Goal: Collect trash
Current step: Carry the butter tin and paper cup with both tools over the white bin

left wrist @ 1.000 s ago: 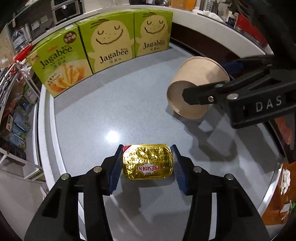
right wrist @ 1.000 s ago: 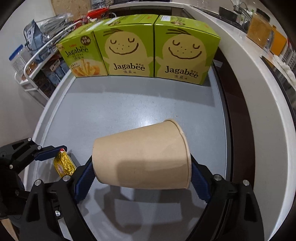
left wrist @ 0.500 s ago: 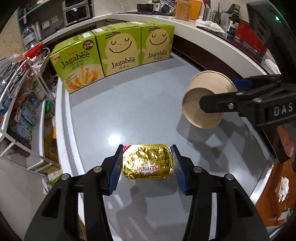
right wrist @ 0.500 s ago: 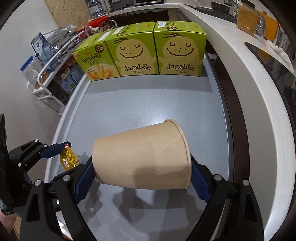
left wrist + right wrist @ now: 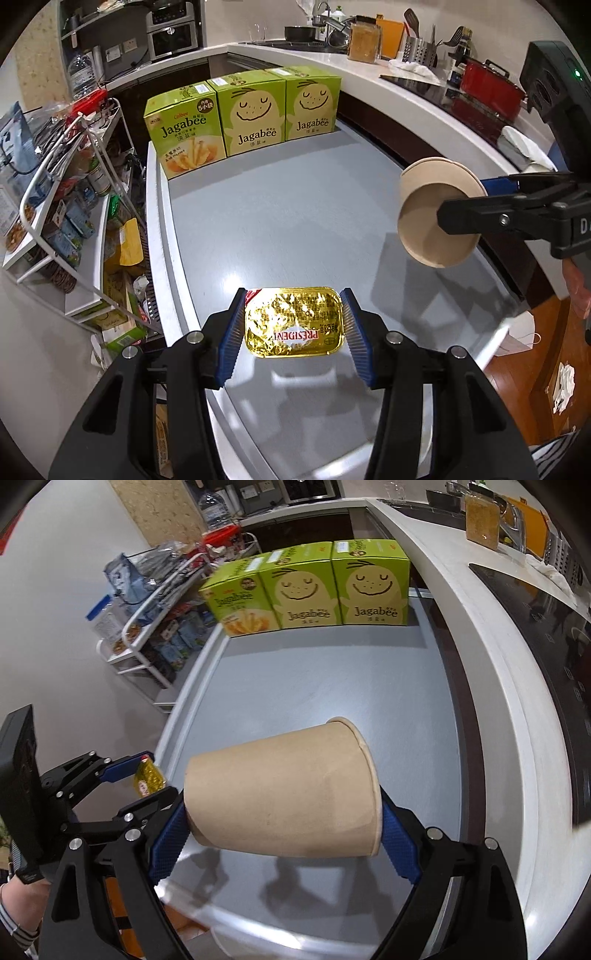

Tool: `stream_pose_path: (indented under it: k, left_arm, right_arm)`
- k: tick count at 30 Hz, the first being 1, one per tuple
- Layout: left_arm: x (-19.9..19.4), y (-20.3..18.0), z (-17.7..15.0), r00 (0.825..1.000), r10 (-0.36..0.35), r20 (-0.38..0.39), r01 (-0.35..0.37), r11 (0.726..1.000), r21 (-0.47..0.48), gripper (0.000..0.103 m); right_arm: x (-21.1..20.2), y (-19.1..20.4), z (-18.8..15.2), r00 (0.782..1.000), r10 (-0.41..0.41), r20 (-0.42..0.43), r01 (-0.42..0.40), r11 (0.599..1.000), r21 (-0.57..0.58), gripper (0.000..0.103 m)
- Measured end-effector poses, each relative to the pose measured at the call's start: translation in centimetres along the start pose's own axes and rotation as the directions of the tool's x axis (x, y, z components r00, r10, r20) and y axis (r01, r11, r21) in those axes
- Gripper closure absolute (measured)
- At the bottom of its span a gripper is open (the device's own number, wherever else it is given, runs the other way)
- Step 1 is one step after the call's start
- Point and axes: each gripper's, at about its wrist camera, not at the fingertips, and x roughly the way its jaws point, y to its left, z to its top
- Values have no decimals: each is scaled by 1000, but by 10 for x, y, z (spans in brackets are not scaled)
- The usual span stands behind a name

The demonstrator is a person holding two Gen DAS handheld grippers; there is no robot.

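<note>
— What's the left gripper [image 5: 294,325] got?

— A gold foil butter portion [image 5: 294,322] with "PRÉSIDENT" printed on it. The blue ribbed pads [image 5: 232,331] are closed on its two short ends, and it's held above the grey countertop [image 5: 288,221], foil side up, label upside down in the left wrist view. From the right wrist view you catch it edge-on, a small gold sliver [image 5: 148,782] between the left gripper's [image 5: 146,781] fingers, over the near-left edge of the counter.

— And the right gripper [image 5: 284,819]?

— Clamped on a brown paper cup [image 5: 282,790]. The cup lies on its side between the pads, base towards the left, rim towards the right, one pad pressing the base end and the other against the rim end. In the left wrist view the same cup [image 5: 436,210] hangs in the air off to the right, its round base facing the camera, with the right gripper's [image 5: 461,206] black finger [image 5: 495,218] across it.

— Are the two close together?

— Near, but apart; there's open counter between them.

— Anything else on that surface?

— Three green Jagabee boxes [image 5: 247,114] standing upright in a row, touching, at the far end. To the left of the counter, a white wire rack [image 5: 55,206] crammed with packets and jars. Along the right runs a higher white worktop [image 5: 491,672].
</note>
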Motion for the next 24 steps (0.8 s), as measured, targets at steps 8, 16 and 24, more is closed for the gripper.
stream_pose_path:
  k: [8, 16, 24]
  left_arm:
    - [-39, -13, -22, 999, -9, 32, 9, 1000, -2, 52]
    - [-67, -36, -62, 999, -45, -3, 45, 999, 28, 52]
    - [-64, -60, -112, 987, -95, -129, 101, 994, 45, 52]
  right_arm:
    - [-35, 19, -32, 997, 73, 10, -73, 997, -15, 15]
    - [-56, 34, -84, 984, 168, -66, -171, 985, -33, 15]
    - [-45, 45, -148, 953, 182, -242, -199, 979, -47, 15]
